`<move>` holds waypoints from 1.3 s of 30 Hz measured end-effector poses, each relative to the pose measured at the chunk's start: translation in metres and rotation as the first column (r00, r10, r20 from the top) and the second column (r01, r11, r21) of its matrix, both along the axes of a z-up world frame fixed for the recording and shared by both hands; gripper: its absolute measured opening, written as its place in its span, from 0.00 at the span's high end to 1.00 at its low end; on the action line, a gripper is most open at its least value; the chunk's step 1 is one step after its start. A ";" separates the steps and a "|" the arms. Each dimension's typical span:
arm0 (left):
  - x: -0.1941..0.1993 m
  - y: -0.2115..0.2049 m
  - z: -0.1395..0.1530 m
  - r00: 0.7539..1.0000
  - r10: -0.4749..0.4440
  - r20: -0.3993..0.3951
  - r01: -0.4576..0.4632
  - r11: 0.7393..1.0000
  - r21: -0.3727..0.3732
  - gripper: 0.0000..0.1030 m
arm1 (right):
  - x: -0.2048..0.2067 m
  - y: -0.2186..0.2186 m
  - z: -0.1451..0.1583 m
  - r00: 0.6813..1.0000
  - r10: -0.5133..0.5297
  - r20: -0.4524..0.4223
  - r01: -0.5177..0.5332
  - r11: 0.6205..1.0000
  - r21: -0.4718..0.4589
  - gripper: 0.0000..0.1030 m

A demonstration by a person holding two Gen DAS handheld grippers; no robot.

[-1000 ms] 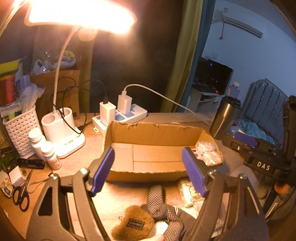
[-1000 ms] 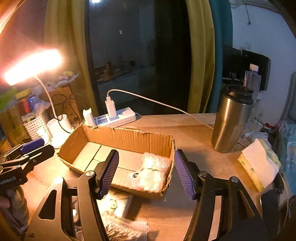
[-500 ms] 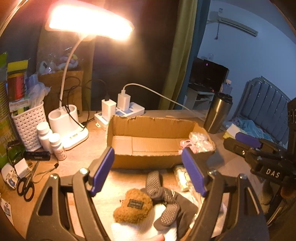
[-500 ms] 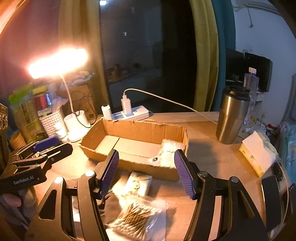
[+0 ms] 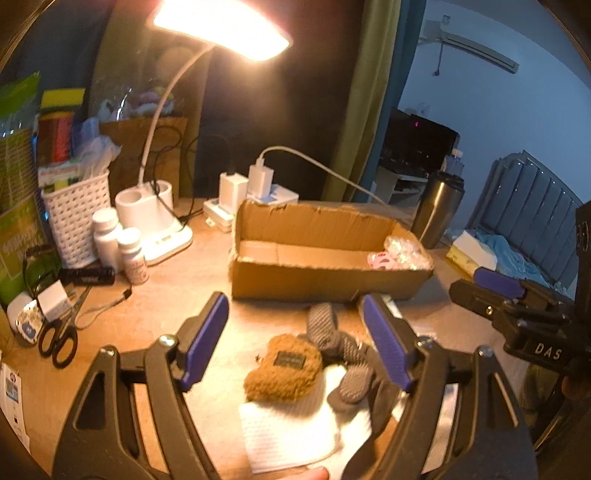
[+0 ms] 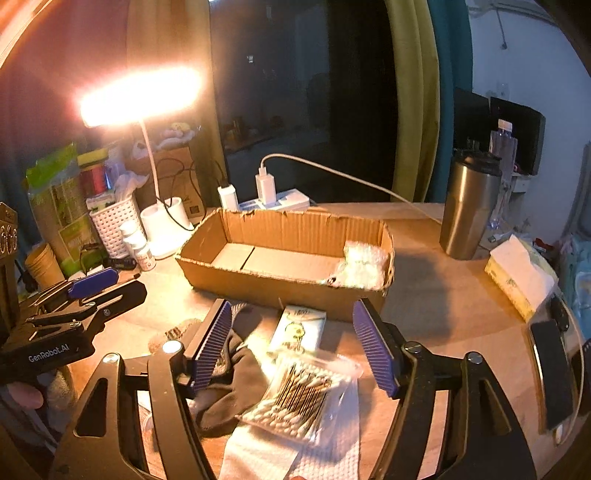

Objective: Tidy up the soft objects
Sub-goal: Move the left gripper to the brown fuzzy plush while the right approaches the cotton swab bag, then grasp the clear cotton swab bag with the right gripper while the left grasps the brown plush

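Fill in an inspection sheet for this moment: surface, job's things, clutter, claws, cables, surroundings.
Surface: wooden desk, lit by a desk lamp.
Job's things: cardboard box holding one clear bubble-wrap packet; in front of it a brown fuzzy pouch, dark grip socks, white cloth, cotton swab bag, small printed packet.
Clutter: white basket, two pill bottles, scissors, steel tumbler, tissue pack.
Claws: left claw open, empty, above the pouch; right claw opening, empty, above the swabs.
Cables: white charger cable from a power strip; dark lamp wires.
Surroundings: curtains, dark window, bed.
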State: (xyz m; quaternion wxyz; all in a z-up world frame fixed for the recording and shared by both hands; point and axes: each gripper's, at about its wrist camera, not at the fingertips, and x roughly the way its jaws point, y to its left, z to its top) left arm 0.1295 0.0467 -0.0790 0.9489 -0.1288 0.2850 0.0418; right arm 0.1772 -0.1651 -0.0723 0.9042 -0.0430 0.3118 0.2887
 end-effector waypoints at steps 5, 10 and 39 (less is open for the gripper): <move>-0.006 0.001 -0.012 1.000 -0.002 -0.025 0.002 1.000 -0.003 0.26 | -0.005 0.000 -0.016 1.000 -0.004 -0.031 0.004 1.000 -0.018 0.28; -0.008 -0.001 -0.021 0.999 -0.006 -0.045 0.006 1.000 -0.005 0.26 | -0.006 -0.003 -0.028 0.999 -0.008 -0.054 0.006 0.999 -0.034 0.28; 0.035 -0.007 -0.078 0.959 -0.015 -0.283 0.018 1.000 0.010 0.26 | 0.017 -0.006 -0.078 0.974 -0.001 -0.227 -0.010 0.999 -0.050 0.28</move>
